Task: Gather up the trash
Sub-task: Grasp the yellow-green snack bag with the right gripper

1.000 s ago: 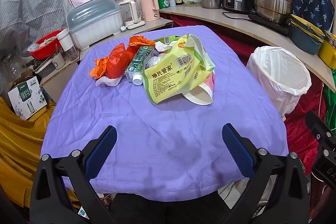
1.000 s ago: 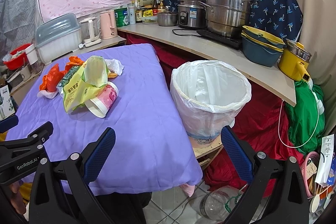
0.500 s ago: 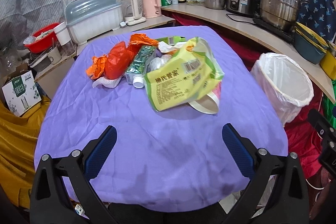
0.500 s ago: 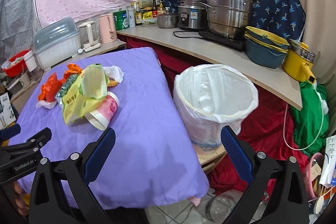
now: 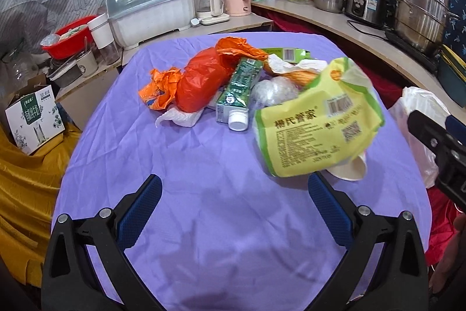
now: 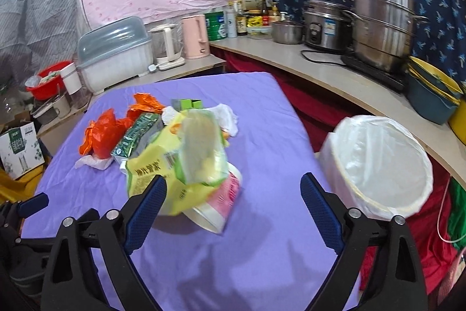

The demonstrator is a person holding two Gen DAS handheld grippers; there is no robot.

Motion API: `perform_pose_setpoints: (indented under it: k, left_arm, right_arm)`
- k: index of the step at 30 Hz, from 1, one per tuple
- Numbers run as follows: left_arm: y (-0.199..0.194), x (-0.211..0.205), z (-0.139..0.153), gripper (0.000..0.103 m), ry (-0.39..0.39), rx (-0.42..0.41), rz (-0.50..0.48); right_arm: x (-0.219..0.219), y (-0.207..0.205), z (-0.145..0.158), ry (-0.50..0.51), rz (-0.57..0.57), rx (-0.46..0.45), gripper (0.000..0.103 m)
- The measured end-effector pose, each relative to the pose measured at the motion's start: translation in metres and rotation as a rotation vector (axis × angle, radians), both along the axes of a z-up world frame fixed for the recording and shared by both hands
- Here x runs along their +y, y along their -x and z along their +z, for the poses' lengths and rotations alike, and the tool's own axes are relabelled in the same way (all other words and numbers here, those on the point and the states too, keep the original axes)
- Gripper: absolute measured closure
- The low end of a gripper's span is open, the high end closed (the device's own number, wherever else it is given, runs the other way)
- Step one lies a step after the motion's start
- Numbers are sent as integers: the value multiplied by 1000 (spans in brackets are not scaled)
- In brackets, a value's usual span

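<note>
- In the right wrist view the yellow-green packet (image 6: pixel 177 165) lies at the centre left of the frame, just above the left fingertip of the right gripper (image 6: pixel 233 194); it seems the nearer tongs for this packet
- The right gripper's jaws are closing from a wide gap; the packet and the pink paper cup (image 6: pixel 217 206) under it sit partly in the gap, but the pads do not press on them
- In the left wrist view the left gripper (image 5: pixel 233 200) is released and wide, with only bare purple cloth (image 5: pixel 186 165) between its pads; the pile lies higher in the frame, and the packet is at centre right
- The packet's long axis seems to run from lower left to upper right in the right wrist view, across the line of the fingers
- The packet looks crumpled, thin and puffed, with printed text and a barcode; probably it will fold easily when pinched
- The white-lined bin (image 6: pixel 378 162) stands at the right of the frame, beside the table edge, open at the top
- Behind the packet lie a green carton (image 5: pixel 240 86) with a white cap and an orange bag (image 5: pixel 198 83)
</note>
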State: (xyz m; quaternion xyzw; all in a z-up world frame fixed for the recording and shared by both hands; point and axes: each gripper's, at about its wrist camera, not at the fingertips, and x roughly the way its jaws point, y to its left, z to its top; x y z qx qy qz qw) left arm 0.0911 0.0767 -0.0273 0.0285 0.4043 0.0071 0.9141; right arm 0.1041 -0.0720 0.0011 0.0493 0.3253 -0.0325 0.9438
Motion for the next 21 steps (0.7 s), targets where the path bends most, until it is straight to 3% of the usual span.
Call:
perform_pose_setpoints:
  k: [6,9,11,12,14,21]
  left_arm:
    - [-20,21,-10,7,19,20,21]
    - [-26,28,-13,7,25,26,31]
    - [-31,31,-14,7,26,30,34]
    - [-32,32,-15,7,28,33,36]
    - [-34,33,-16,7,32,35,36]
    - [-31,21,-18,7,40,44,8]
  right_arm:
    - [22,-34,-17,2,33,40,37]
    - [27,-45,-30,-14,41,75,57]
    - [27,-50,-36,-36,46,93,81]
    - [26,-52,-39,-51,48,99,87]
    - [22,-51,-39,-71,48,88,93]
    - [-6,-35,-3,-90,-28,-35,96]
